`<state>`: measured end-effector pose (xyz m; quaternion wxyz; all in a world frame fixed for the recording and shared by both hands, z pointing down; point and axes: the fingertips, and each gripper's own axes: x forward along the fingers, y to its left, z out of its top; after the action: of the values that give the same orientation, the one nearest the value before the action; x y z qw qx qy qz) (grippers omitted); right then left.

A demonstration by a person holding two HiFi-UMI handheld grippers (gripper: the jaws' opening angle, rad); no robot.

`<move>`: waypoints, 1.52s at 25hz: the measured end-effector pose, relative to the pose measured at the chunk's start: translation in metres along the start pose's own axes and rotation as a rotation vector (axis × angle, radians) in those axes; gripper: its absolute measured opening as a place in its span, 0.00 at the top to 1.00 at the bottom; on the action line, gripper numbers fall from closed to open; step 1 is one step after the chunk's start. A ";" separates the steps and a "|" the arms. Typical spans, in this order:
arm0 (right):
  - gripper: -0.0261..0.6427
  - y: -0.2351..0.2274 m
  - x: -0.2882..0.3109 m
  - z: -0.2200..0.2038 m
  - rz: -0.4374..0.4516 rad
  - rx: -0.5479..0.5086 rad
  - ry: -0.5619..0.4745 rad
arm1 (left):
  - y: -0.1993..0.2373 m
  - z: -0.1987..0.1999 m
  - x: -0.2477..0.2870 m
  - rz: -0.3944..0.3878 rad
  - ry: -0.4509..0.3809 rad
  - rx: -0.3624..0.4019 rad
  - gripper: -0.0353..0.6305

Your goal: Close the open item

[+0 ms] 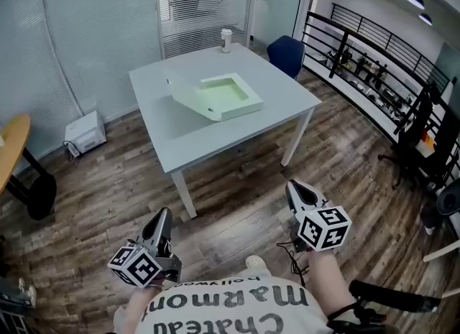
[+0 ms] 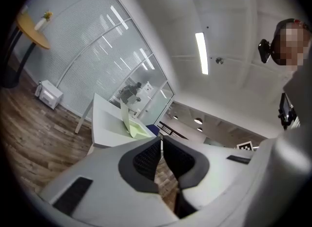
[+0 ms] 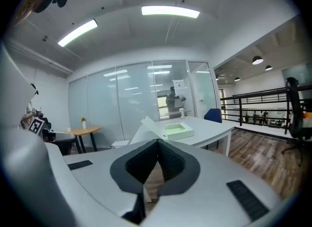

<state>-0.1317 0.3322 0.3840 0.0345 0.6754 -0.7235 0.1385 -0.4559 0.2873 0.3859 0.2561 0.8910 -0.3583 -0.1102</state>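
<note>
The open box (image 1: 224, 96), pale green inside, sits near the middle of the white table (image 1: 208, 140), at 12 o'clock from the person and well apart from both grippers. Its lid (image 1: 188, 95) is folded back on the 9 o'clock side of the tray, tilted up off the tabletop. The left gripper view shows this lid standing nearly upright above the box (image 2: 135, 129), and in the right gripper view the box (image 3: 178, 131) lies just above the jaw tips on the far table.

The left gripper (image 1: 164, 217) is low at 7 o'clock in the head view, over the wooden floor (image 1: 237, 189), short of the table's near edge. Its 2 jaws are pressed together at the tips with nothing between them; the left gripper (image 2: 161, 142) shows only floor through the small gap lower down. The right gripper (image 1: 295, 190) is at 5 o'clock, also over the floor near the table's front right leg. Its 2 jaws likewise meet at the tips and hold nothing, as seen at the right gripper (image 3: 157, 144).

A paper cup (image 1: 226, 39) stands at the table's far edge, at 12 o'clock from the box. A blue chair (image 1: 286, 54) is at 1 o'clock beyond the table's far corner.
</note>
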 end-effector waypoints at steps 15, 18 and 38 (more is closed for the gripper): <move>0.96 -0.039 0.079 -0.007 -0.068 -0.062 0.085 | 0.043 0.012 0.063 0.053 -0.006 -0.008 0.93; 0.96 -0.052 0.118 0.009 -0.031 -0.056 0.079 | 0.053 0.028 0.092 0.076 -0.031 0.012 0.93; 0.96 -0.152 0.303 0.076 0.153 -0.138 0.088 | 0.082 0.055 0.275 0.161 -0.148 0.038 0.93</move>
<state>0.0026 0.0129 0.4067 0.1021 0.6074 -0.7786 0.1199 -0.3267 0.0257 0.3794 0.2198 0.8536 -0.4485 -0.1481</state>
